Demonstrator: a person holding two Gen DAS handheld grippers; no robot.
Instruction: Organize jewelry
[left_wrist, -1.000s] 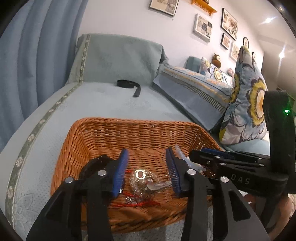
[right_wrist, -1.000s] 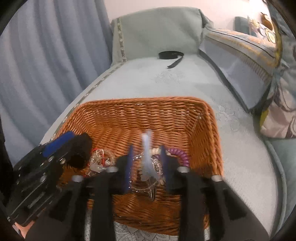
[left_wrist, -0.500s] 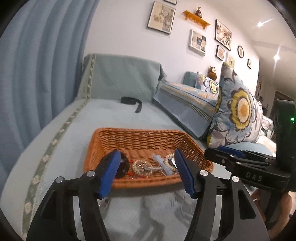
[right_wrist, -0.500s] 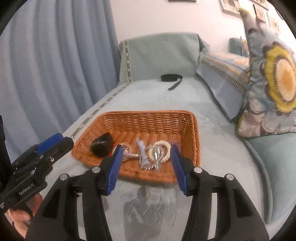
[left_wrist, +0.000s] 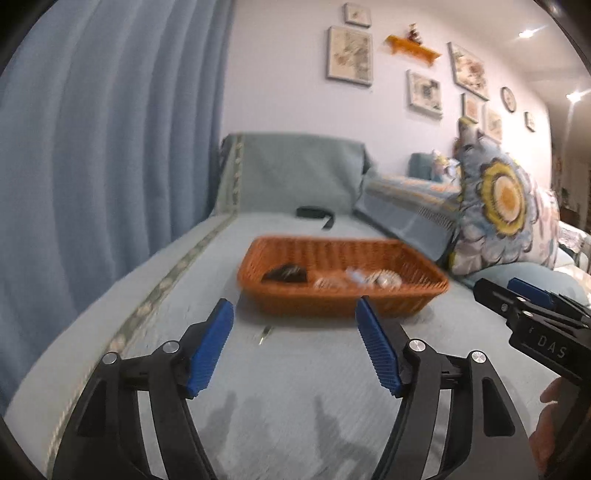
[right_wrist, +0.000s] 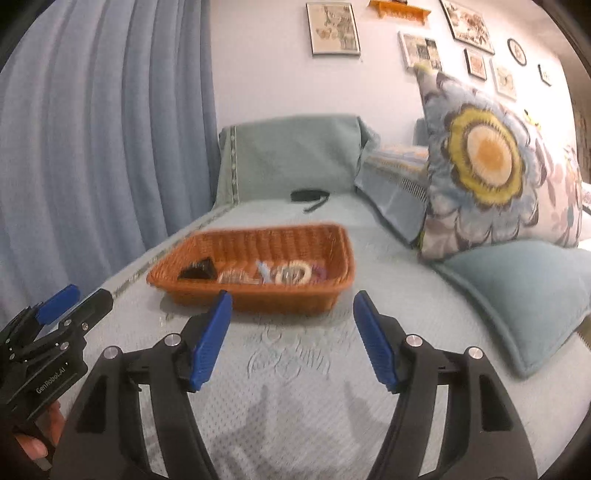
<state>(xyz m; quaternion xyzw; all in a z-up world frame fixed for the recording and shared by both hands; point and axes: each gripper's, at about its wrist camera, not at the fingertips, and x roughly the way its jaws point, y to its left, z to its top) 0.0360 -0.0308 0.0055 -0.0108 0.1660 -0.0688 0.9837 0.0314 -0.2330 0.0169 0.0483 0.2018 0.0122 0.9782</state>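
An orange wicker basket (left_wrist: 280, 299) (right_wrist: 258, 302) sits on the pale blue sofa seat. It holds a black item (right_wrist: 197, 272), a silvery bracelet (right_wrist: 234, 276), a cream bead ring (right_wrist: 295, 273) and a purple piece (right_wrist: 319, 273). A small gold pin (left_wrist: 265, 334) lies on the seat just before the basket. My left gripper (left_wrist: 295, 310) is open and empty, well back from the basket. My right gripper (right_wrist: 291, 301) is also open and empty, back from the basket's near wall.
A black strap (left_wrist: 314, 214) lies at the far end of the seat by the backrest. A floral cushion (right_wrist: 487, 166) and a plain blue cushion (right_wrist: 517, 295) stand on the right. Blue curtains (left_wrist: 92, 147) hang on the left.
Both grippers pulled back and up out of the basket and opened wide. The right gripper let go of the jewelry piece it was closed around; it now lies in the basket.
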